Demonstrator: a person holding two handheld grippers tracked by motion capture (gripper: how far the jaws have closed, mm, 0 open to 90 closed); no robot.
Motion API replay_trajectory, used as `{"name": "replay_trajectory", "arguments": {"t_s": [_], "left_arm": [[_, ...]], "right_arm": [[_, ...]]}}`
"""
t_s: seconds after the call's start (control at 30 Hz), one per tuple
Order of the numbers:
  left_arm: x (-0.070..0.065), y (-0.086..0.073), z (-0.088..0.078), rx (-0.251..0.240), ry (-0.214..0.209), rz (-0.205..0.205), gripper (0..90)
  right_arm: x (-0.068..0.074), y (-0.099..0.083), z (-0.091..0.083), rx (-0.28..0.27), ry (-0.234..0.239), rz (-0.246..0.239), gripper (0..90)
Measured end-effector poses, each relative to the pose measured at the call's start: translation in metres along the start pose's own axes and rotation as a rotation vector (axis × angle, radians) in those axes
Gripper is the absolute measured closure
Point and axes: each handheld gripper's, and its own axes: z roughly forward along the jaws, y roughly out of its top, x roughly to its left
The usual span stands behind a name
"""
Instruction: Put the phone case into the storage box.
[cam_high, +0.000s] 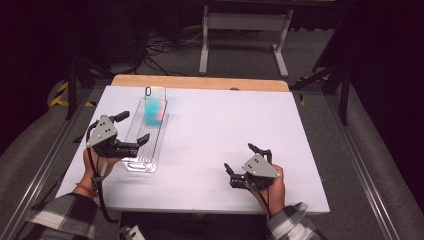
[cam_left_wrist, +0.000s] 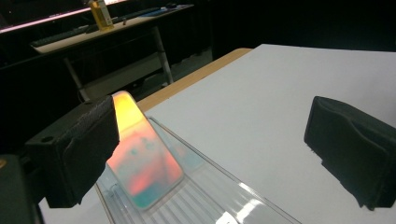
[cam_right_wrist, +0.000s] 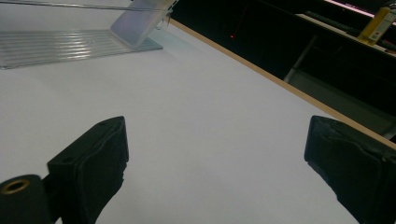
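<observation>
Meanwhile both hand-held grippers, left (cam_high: 131, 128) and right (cam_high: 246, 159), gape empty; phone (cam_high: 154, 106) leans in clear tray (cam_high: 142, 162).

**No readable text in these pictures**

You will not find any word, number or brand that can be read here. The phone (cam_high: 154, 106) in the clear tray (cam_high: 142, 162) shows only colours, blue-green and red from above, orange and pink in the left gripper view, without letters on it. The yellow bottle (cam_left_wrist: 101, 14) on the far desk has a label, but it is too small and blurred for reading. The yellow and black stripes (cam_high: 61, 95) on the floor are a warning mark only, with no writing.
</observation>
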Motion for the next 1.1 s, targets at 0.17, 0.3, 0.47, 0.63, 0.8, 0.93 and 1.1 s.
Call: {"name": "replay_trajectory", "arguments": {"t_s": [0.17,0.3,0.47,0.63,0.8,0.93,1.1], "left_arm": [[-0.003,0.002,-0.003,-0.007,-0.003,0.005,3.7],[-0.007,0.003,-0.005,-0.012,-0.007,0.011,3.7],[-0.011,0.004,-0.007,-0.017,-0.013,0.017,3.7],[-0.014,0.005,-0.008,-0.019,-0.022,0.018,3.7],[-0.017,0.006,-0.010,-0.030,-0.024,0.020,3.6],[-0.019,0.006,-0.011,-0.027,-0.028,0.022,3.6],[-0.022,0.008,-0.012,-0.034,-0.036,0.021,3.6]], "right_arm": [[0.002,0.001,0.000,0.003,0.008,-0.009,7.1],[0.003,0.001,0.000,0.001,0.015,-0.014,7.1],[0.004,0.002,0.000,0.001,0.020,-0.019,7.4],[0.006,0.002,0.000,0.000,0.024,-0.023,7.6],[0.007,0.003,0.000,0.000,0.030,-0.028,7.8],[0.007,0.003,0.000,0.001,0.033,-0.029,8.1],[0.008,0.003,0.000,0.001,0.036,-0.035,8.4]]}}
